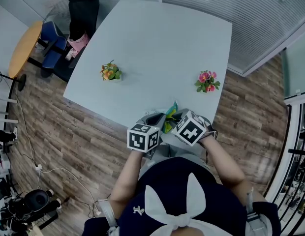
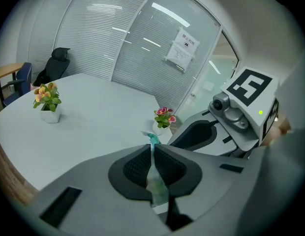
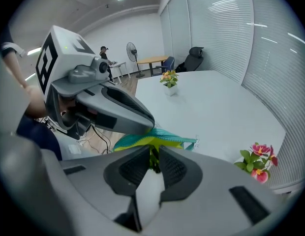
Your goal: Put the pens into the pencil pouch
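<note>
A teal and yellow pencil pouch [image 1: 169, 118] hangs at the near edge of the white table [image 1: 152, 48], between my two grippers. My left gripper [image 1: 156, 118] is shut on a thin teal edge of the pouch [image 2: 153, 140], which runs up between its pads. From the right, my right gripper [image 1: 178, 117] points down into the pouch's yellow-lined mouth [image 3: 148, 139]. A white pen [image 3: 146, 196] with a dark green end lies between the right gripper's [image 3: 155, 160] pads, which close on it. The rest of the pen is hidden by the jaws.
Two small flower pots stand on the table, orange blooms [image 1: 110, 73] at the left and pink blooms [image 1: 207, 81] at the right. A black office chair [image 1: 82, 9] and a round wooden table [image 1: 24, 45] stand beyond the far left corner. Wood floor surrounds the table.
</note>
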`<state>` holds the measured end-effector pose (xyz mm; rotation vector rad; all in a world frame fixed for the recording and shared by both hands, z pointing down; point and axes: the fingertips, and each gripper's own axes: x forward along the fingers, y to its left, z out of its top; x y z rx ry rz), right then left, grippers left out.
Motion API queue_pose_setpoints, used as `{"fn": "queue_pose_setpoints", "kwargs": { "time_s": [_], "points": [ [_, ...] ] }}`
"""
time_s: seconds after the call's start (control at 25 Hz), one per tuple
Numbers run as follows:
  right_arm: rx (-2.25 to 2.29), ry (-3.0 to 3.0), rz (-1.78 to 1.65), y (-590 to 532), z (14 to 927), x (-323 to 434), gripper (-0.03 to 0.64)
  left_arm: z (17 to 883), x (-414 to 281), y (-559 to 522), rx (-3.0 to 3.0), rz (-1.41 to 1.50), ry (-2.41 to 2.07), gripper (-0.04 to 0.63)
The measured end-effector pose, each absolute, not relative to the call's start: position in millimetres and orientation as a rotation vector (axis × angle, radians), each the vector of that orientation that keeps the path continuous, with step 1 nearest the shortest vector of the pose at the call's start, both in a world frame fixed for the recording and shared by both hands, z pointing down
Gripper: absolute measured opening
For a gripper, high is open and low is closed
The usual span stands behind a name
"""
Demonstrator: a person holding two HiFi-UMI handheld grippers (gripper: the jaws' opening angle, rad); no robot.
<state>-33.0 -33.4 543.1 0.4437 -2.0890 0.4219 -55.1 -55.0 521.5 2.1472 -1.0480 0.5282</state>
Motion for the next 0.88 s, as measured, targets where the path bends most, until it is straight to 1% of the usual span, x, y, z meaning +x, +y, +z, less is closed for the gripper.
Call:
{"fn": "queue_pose_setpoints", "kwargs": {
  "time_s": [0.52, 0.88],
  "points": [
    [0.568, -2.158, 0.513, -41.7, 537.8, -14.1, 0.055, 513.5, -67.7, -62.4, 2.129, 0.473, -1.099, 0.034],
    [0.79, -2.234, 0.595, -58.0, 520.5, 15.8, 0.018, 515.4, -65.5, -56.5, 2.13, 0.479, -1.094, 0.034]
  ]
}}
